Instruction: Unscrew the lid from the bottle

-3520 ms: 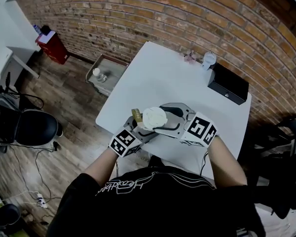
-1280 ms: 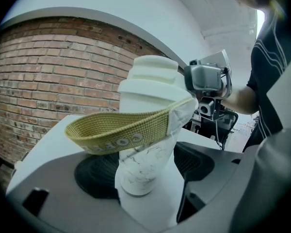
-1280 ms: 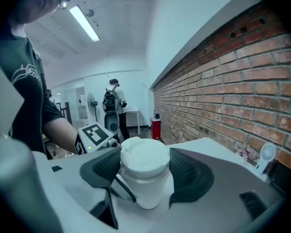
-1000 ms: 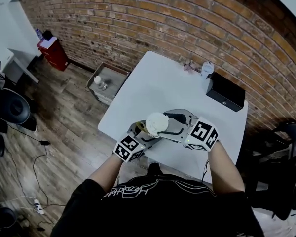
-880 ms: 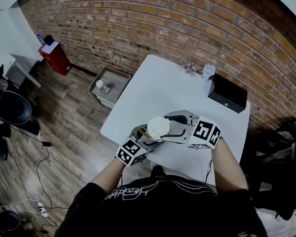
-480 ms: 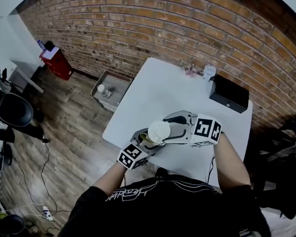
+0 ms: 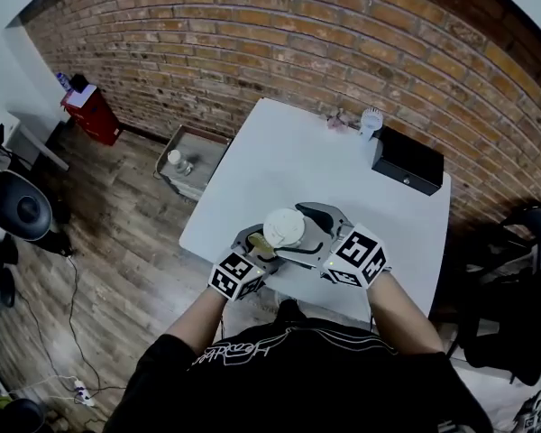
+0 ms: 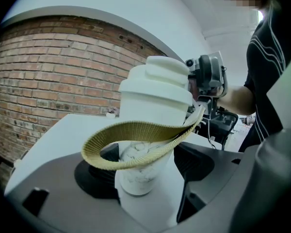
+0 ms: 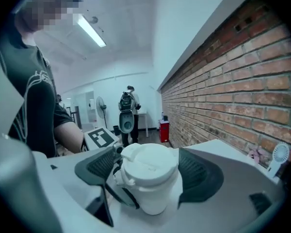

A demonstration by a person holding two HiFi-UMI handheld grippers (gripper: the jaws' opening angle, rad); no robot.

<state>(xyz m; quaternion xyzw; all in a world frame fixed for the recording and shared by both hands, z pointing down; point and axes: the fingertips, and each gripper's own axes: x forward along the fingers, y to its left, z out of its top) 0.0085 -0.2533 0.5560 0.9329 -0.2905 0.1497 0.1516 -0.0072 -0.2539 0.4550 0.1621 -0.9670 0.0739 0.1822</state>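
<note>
**Bottle held on the left, lid loose between wide jaws on the right**

The left gripper [image 8: 148, 163] is closed on the lower body of the bottle [image 8: 136, 174]. One dark pad sits on each side of the marbled wall. It holds the bottle upright, above the near edge of the table [image 7: 288, 152] and just in front of the person. A woven strap [image 8: 131, 132] loops out from under the lid [image 8: 157, 89] and sags across the front.

The right gripper [image 9: 149, 171] comes in from the other side at lid height. Its jaws have just been opening and now stand wide, with the lid between them and the pads not pressing on it.

The bottle looks stiff and smooth, so it will probably slip under a light grip. How full or heavy it is cannot be told. The body tapers downward, so a hold higher up, below the strap, should seat better. The lid is stepped, and its broad lower rim looks the best place to pinch and turn. The strap is limp and could get caught under a pad.

The table is plain white and mostly bare. A small white fan [image 7: 371, 120] and a black box [image 7: 408, 161] stand at its far right edge against the brick wall [image 7: 252, 43]. A red cabinet [image 7: 88, 111] stands on the wooden floor [image 7: 117, 215] at the left, with a low tray [image 7: 198, 133] closer to the table.
</note>
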